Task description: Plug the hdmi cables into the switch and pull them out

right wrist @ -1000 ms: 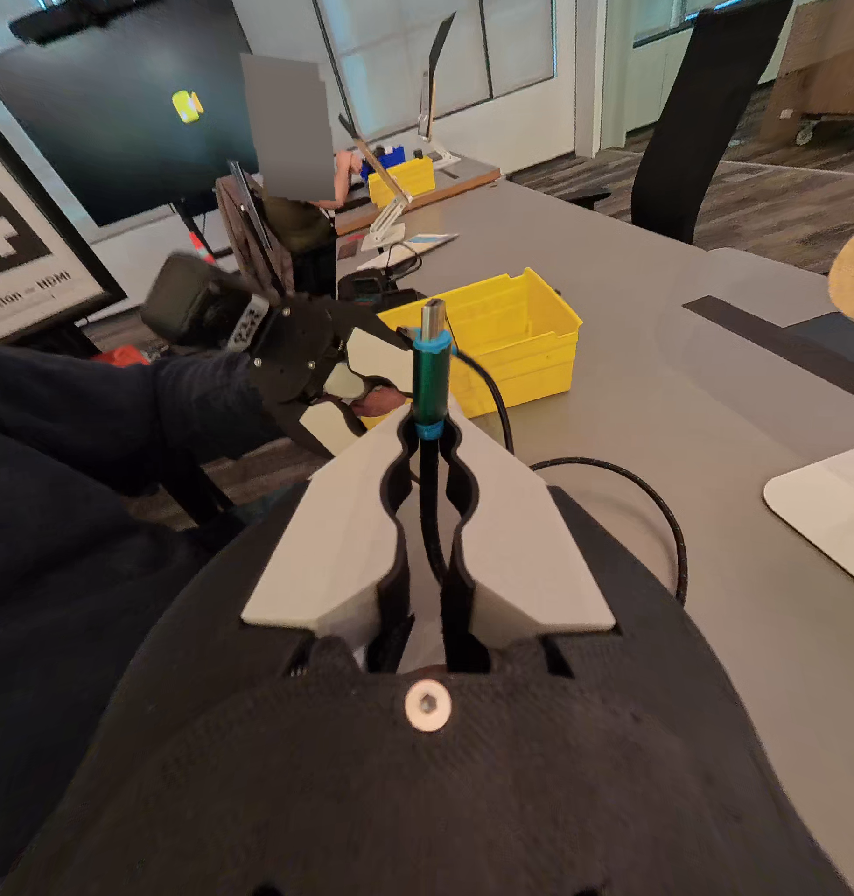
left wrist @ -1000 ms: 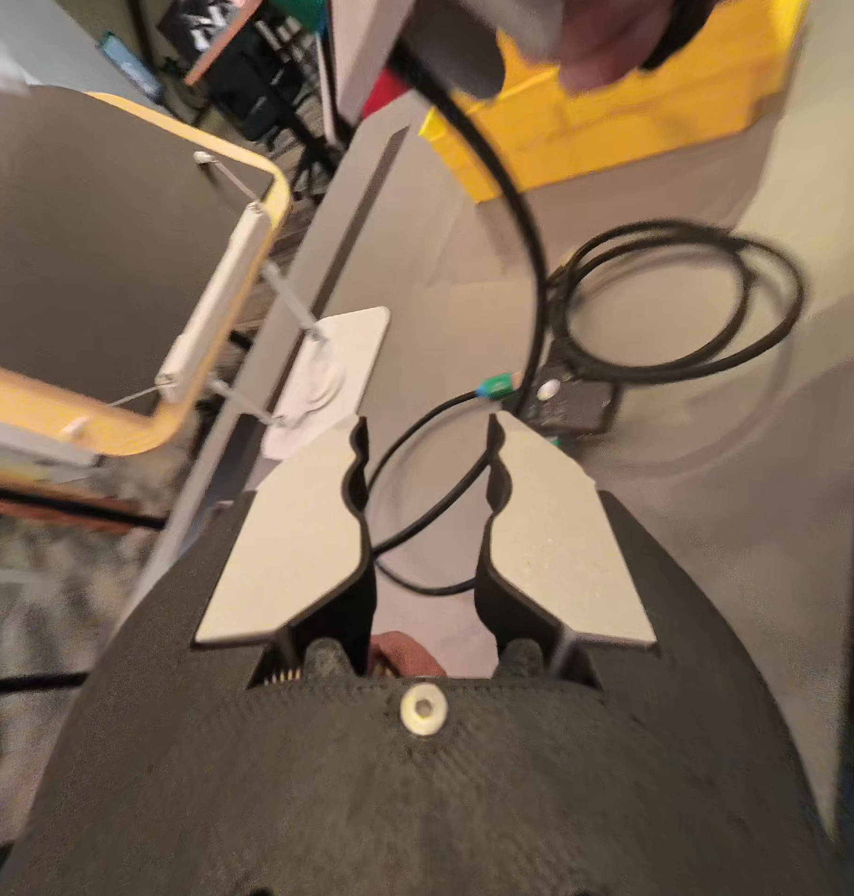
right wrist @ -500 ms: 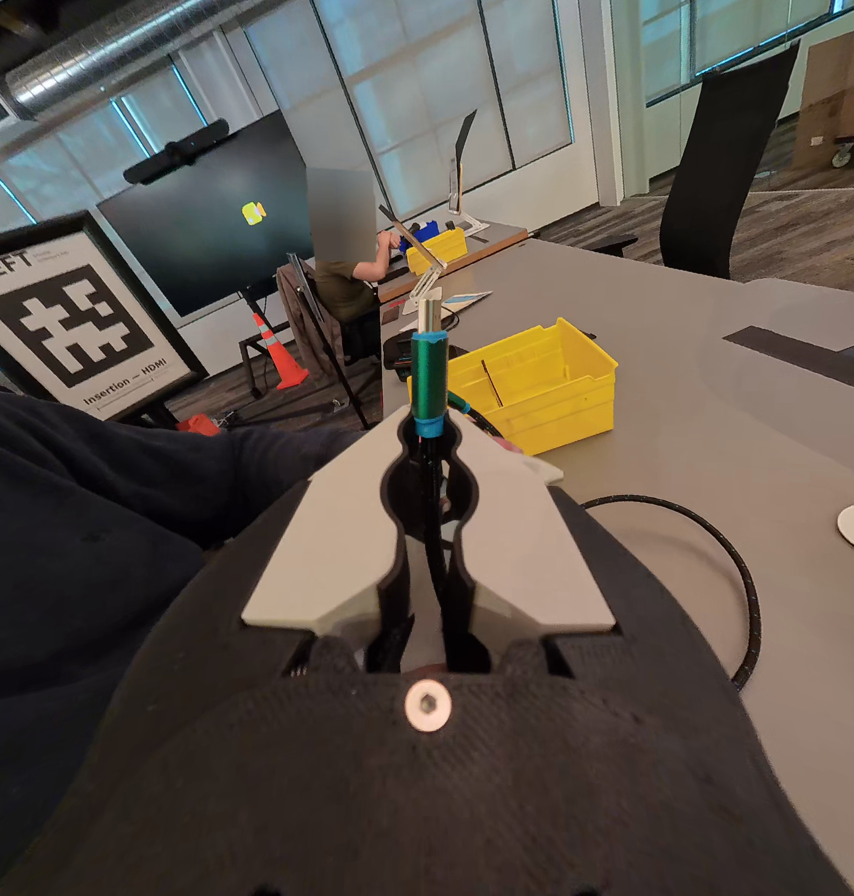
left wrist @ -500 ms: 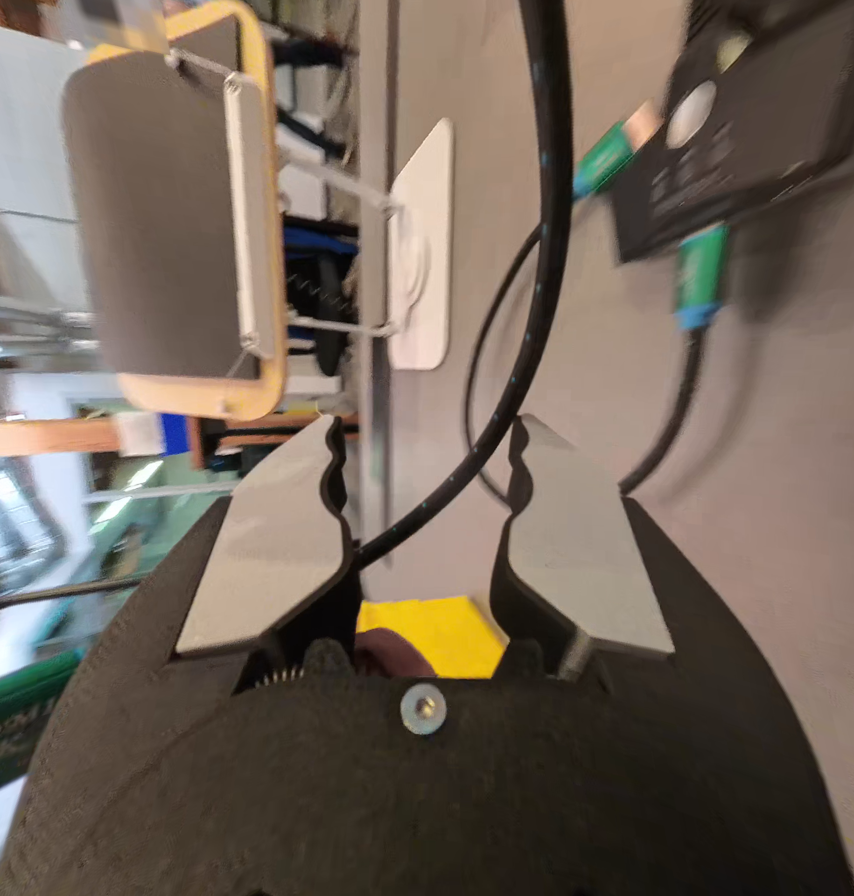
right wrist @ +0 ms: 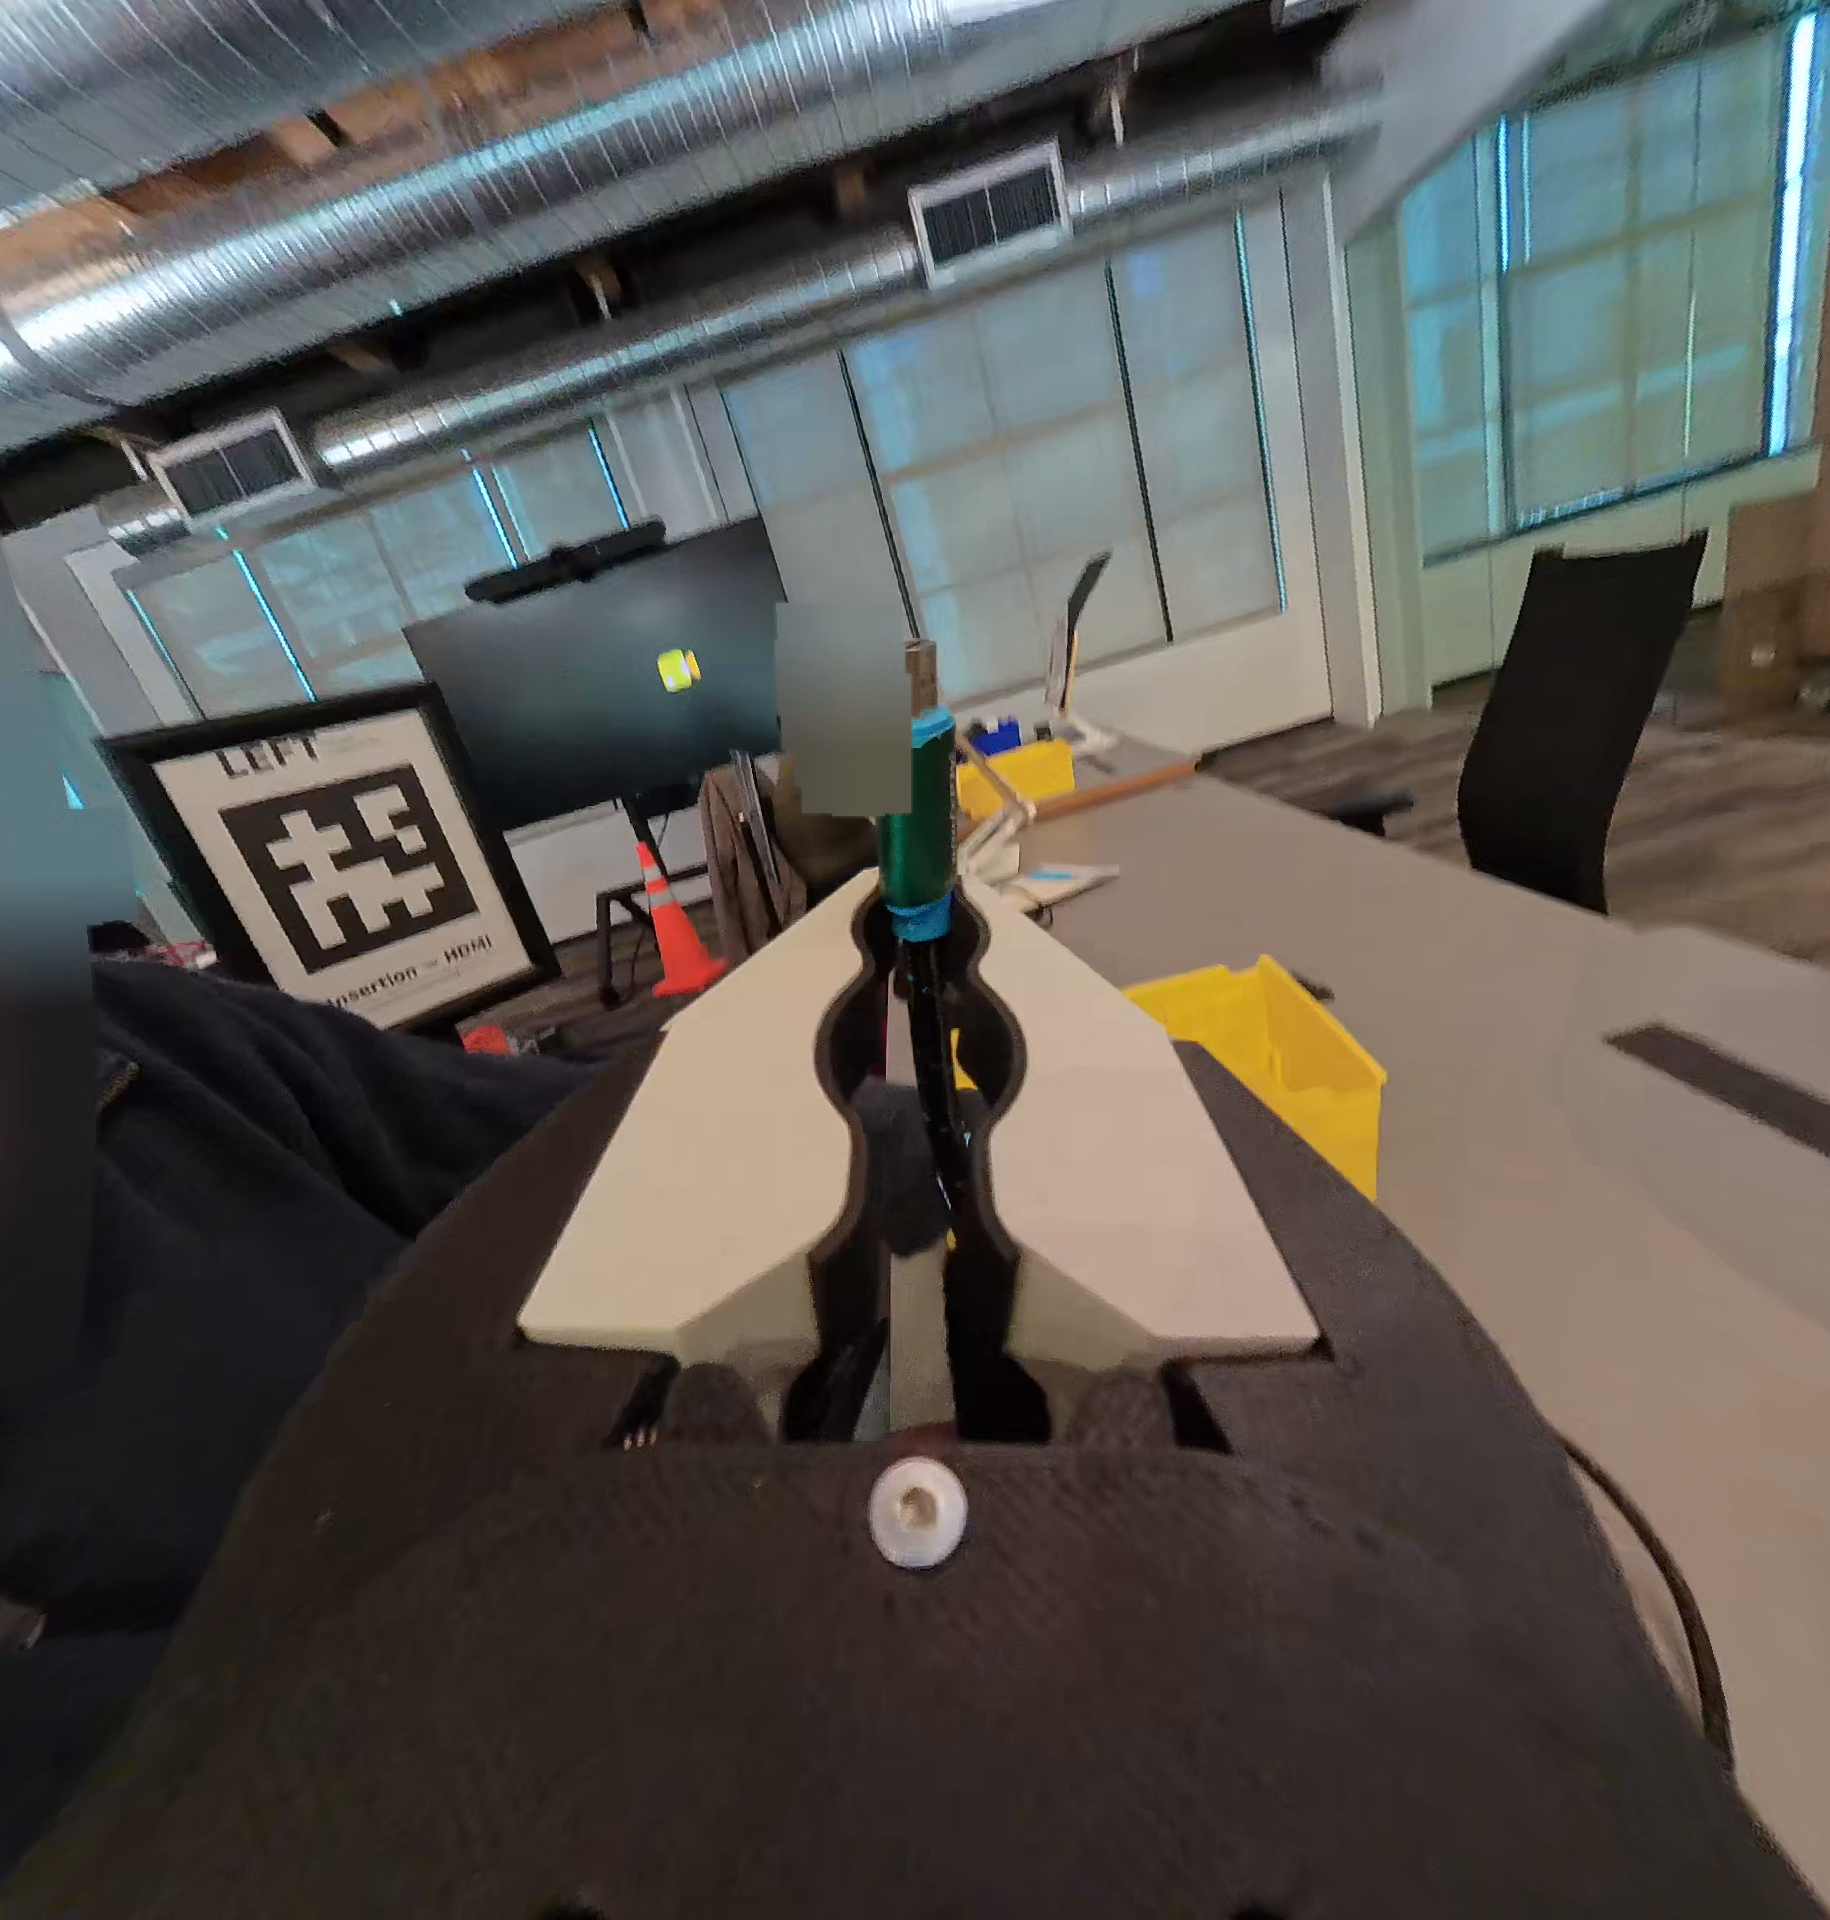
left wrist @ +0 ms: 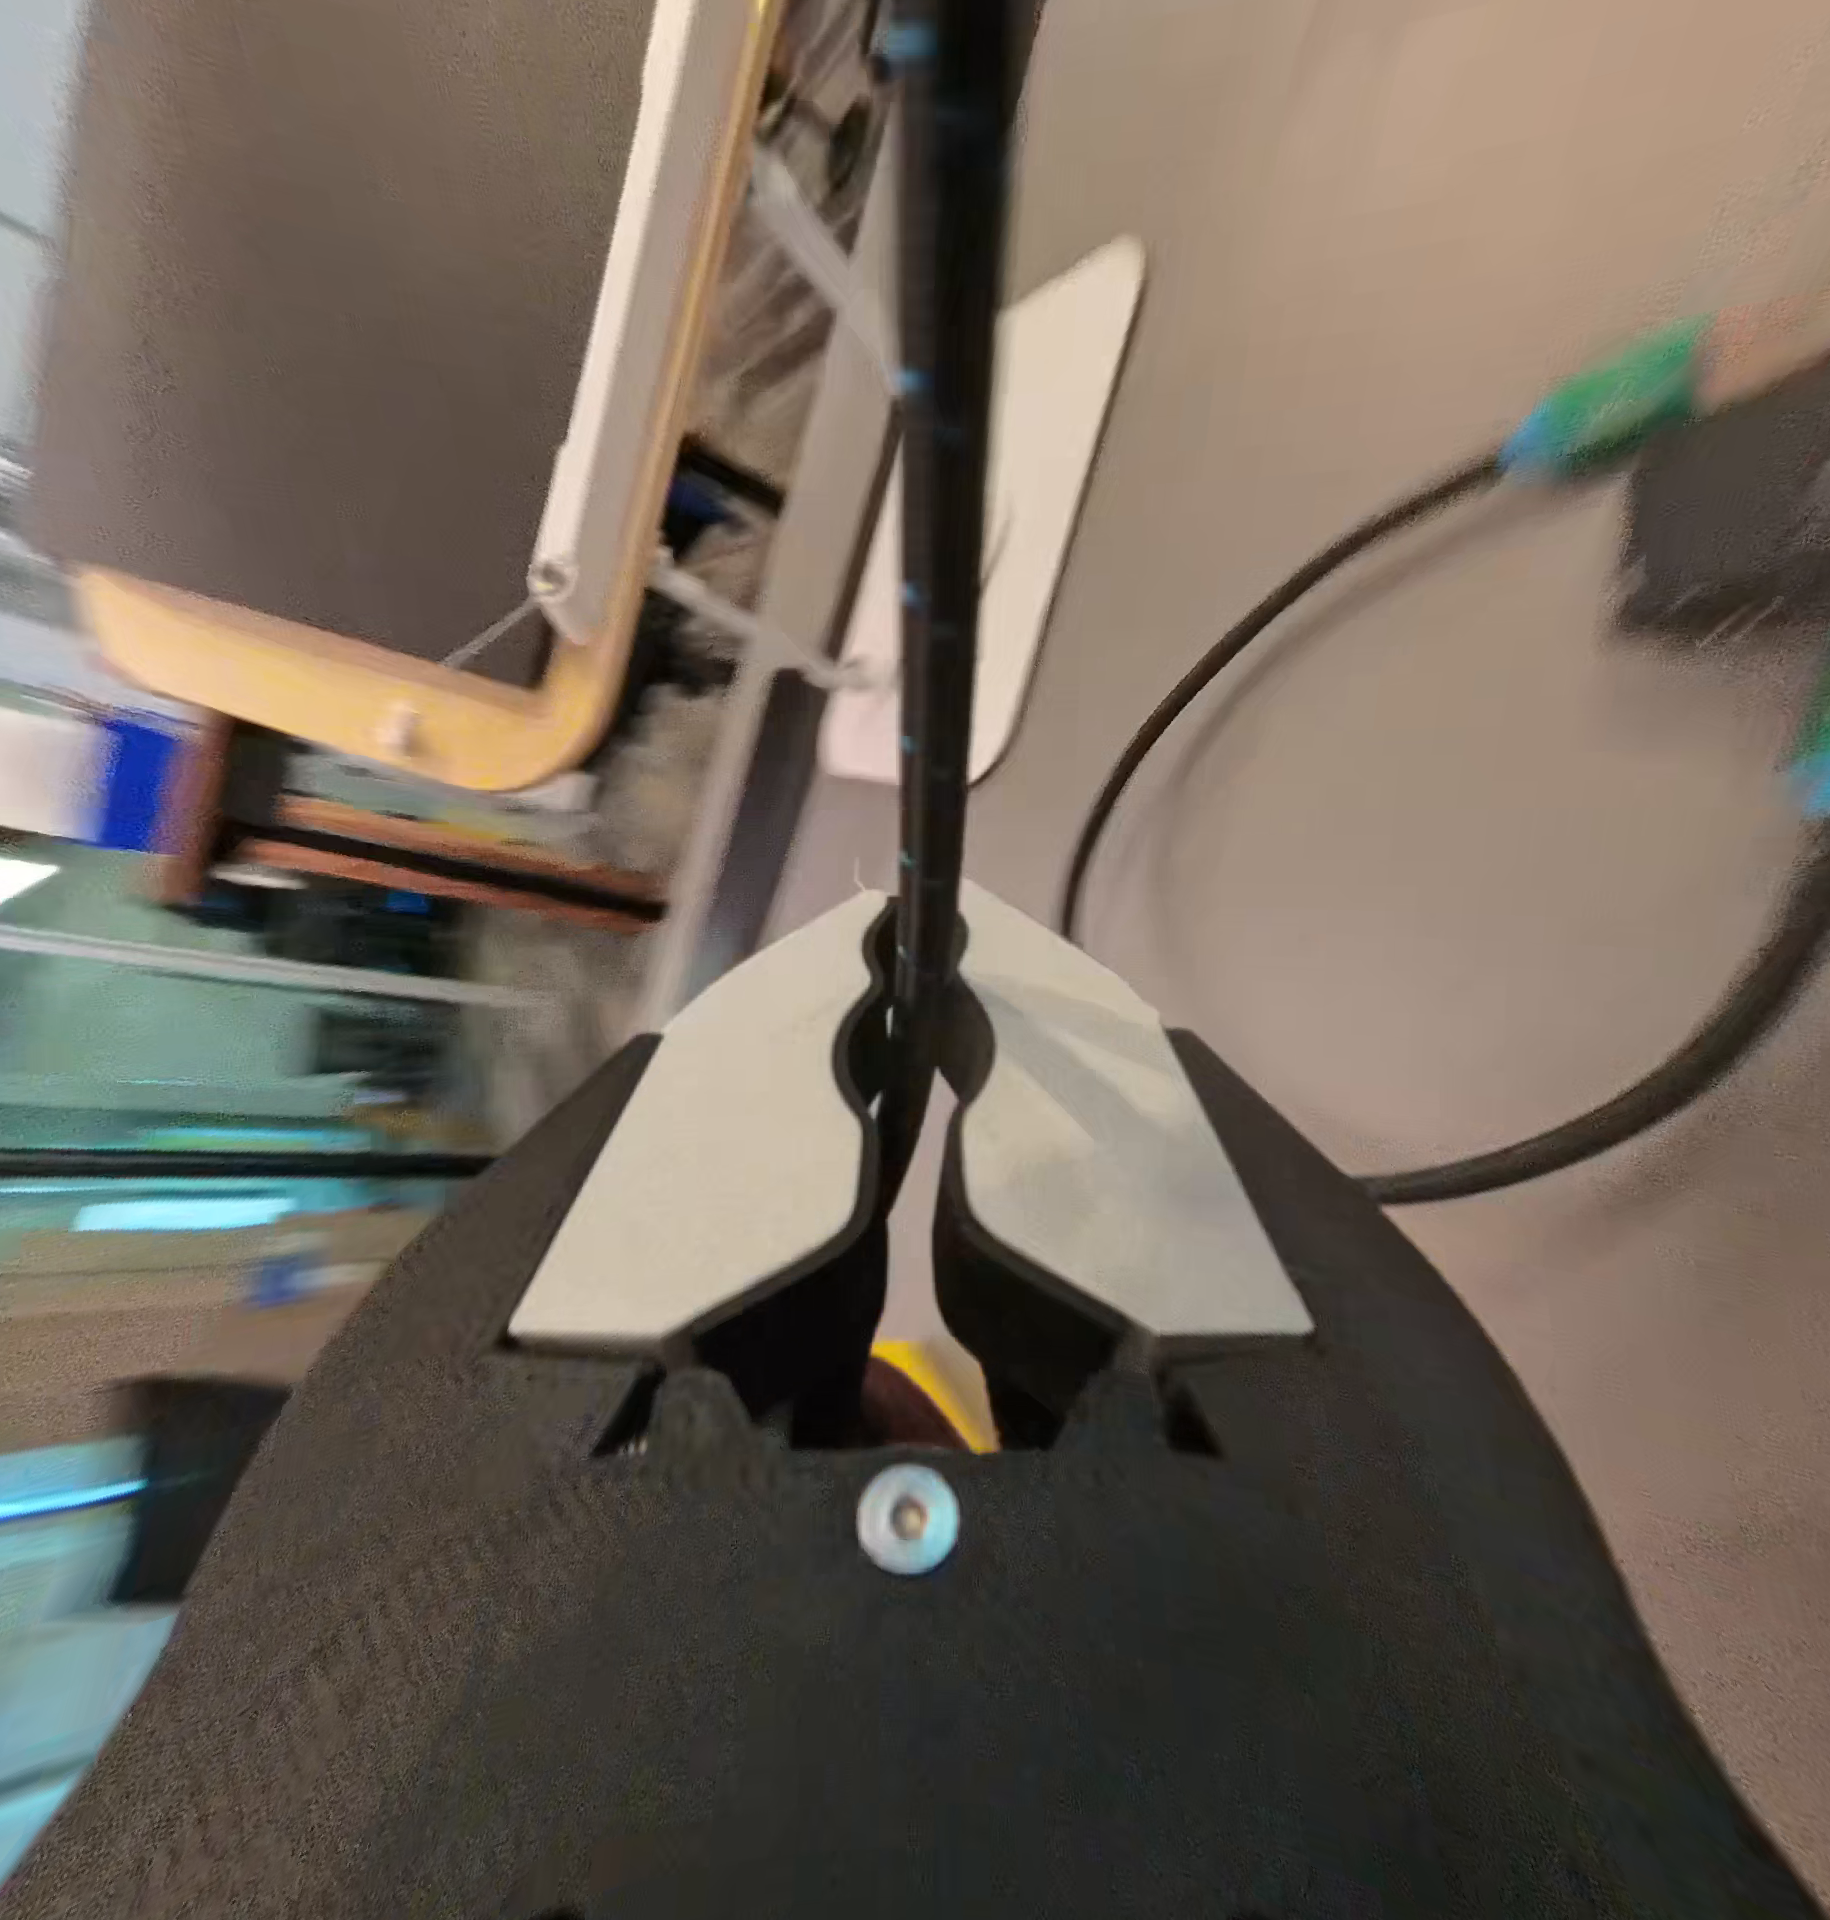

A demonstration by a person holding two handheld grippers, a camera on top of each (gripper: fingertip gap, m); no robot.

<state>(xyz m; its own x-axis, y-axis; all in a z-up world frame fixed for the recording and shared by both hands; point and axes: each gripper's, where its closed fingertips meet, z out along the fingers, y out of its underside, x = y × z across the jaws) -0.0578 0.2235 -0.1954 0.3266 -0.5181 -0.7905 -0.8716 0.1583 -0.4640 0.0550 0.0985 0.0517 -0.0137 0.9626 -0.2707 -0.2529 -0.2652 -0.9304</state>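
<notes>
HDMI cable, black and braided with blue flecks [left wrist: 932,499], runs straight up the left wrist view, pinched between the white jaws of the left gripper [left wrist: 916,935], which are clenched on it. Off to the right, blurred, a black box-shaped switch [left wrist: 1763,520] lies on the grey desk [left wrist: 1358,260] with 2 green plugs with blue collars [left wrist: 1607,400] at its sides. The right gripper [right wrist: 921,914] grasps the cord just below a green metal HDMI plug with a blue collar [right wrist: 919,816], held upright above the desk. A yellow plastic bin [right wrist: 1295,1060] sits behind it on the desk.
</notes>
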